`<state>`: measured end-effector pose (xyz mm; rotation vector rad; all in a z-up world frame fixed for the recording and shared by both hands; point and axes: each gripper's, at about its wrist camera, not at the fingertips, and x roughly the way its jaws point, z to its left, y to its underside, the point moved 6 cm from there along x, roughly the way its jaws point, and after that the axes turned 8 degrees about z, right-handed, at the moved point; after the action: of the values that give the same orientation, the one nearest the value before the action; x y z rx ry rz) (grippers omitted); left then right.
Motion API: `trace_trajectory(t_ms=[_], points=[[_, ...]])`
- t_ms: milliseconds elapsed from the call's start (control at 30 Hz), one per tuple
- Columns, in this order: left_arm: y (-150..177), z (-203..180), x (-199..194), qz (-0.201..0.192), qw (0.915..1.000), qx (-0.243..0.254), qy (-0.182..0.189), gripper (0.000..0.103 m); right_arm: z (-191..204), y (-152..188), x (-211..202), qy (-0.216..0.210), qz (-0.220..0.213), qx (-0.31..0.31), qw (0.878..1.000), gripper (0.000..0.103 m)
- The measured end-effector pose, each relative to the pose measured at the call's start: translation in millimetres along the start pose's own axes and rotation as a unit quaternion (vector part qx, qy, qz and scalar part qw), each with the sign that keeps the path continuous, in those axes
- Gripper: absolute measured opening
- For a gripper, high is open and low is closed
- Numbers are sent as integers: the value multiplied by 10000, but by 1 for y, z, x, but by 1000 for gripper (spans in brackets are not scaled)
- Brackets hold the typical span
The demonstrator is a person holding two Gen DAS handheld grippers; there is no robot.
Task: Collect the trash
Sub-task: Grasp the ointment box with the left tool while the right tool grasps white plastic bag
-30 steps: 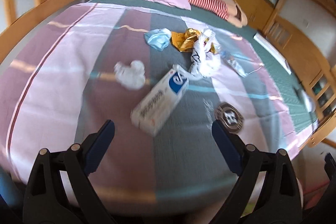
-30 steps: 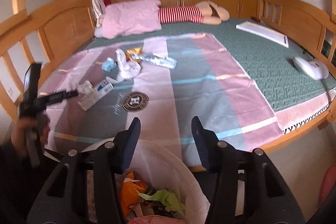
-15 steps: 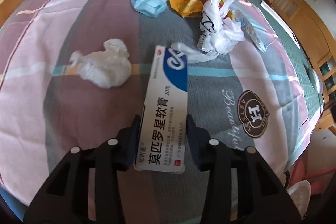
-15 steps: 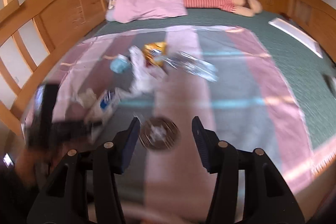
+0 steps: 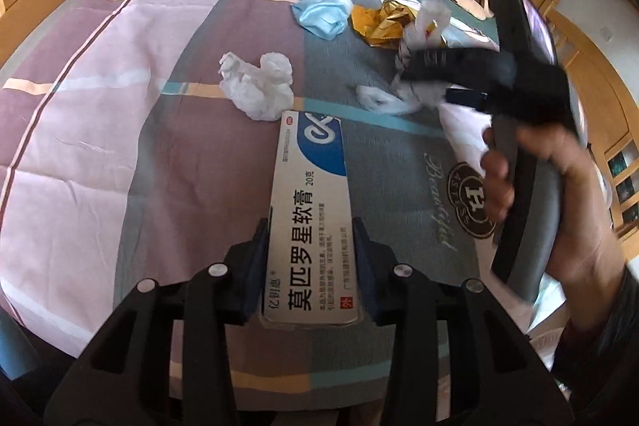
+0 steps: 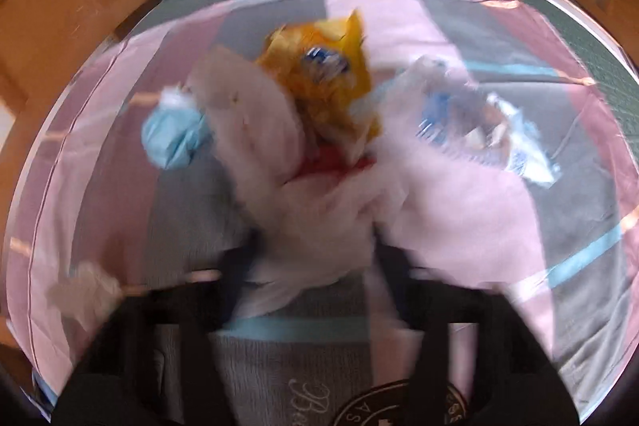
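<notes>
Left tool (image 5: pixel 311 258) is gripping the near end of the ointment carton (image 5: pixel 309 210), one pad on each long side; the jaws are closing a touch more. The carton is lying lengthwise on the striped bedspread (image 5: pixel 120 106), far end toward the crumpled white tissue (image 5: pixel 257 84). Judgement: light, hollow cardboard, stiff along its length but crushable across the width. A moderate squeeze near the end should carry it.

Right tool (image 6: pixel 315 266) is blurred in its own view; its jaws are closing with the white plastic bag (image 6: pixel 287 162) between them, but whether the pads are pressing on it I cannot tell. From the left wrist view the person's hand (image 5: pixel 551 178) is carrying that tool over the bag. Judgement: the bag is soft, thin and slippery; best to pinch a gathered bunch, not a single layer.

Lying loose on the bed:
- blue face mask (image 5: pixel 323 12), soft, almost weightless
- gold foil wrapper (image 5: pixel 383 20), crinkly, touching the bag
- clear printed wrapper (image 6: pixel 479 122), beside the bag
- the tissue, soft and compressible
</notes>
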<state>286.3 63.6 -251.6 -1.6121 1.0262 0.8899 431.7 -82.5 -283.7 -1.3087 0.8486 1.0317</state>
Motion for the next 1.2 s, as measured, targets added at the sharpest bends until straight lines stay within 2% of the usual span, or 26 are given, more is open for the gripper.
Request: trace_trajectory(t_ms=[100,233,433,567,667,833,967,1100,1200], points=[[-1,-1,1,-4,10000,-68,34,40,2,10,-14,-99,-47,-74,9999,28],[-2,-2,-1,-75,10000,-47,37,40,4,28,-45,-354,-18,-263,9990,27],[-2,6,-12,-270,9996,-126,25,40,6,72,-104,-395,-316,-754,9959,27],[5,6,-19,-366,9992,-136,57,40,-3,98,-128,-550,-468,-687,9950,27],[14,0,-25,-447,9989,-54,107,40,-11,113,-139,-517,-533,-627,9953,27],[27,-10,-44,-807,9964,172,178,40,-18,131,-173,-632,-837,-583,9928,27],[41,-15,-64,-1126,9925,269,404,40,-26,151,-216,-875,-1232,-599,9867,27],[61,-10,-72,-1148,9924,349,274,40,-45,197,-248,-1434,-1294,-483,9800,27],[72,-6,-83,-1252,9904,287,517,40,-57,239,-246,-1294,-1083,-612,9838,27]])
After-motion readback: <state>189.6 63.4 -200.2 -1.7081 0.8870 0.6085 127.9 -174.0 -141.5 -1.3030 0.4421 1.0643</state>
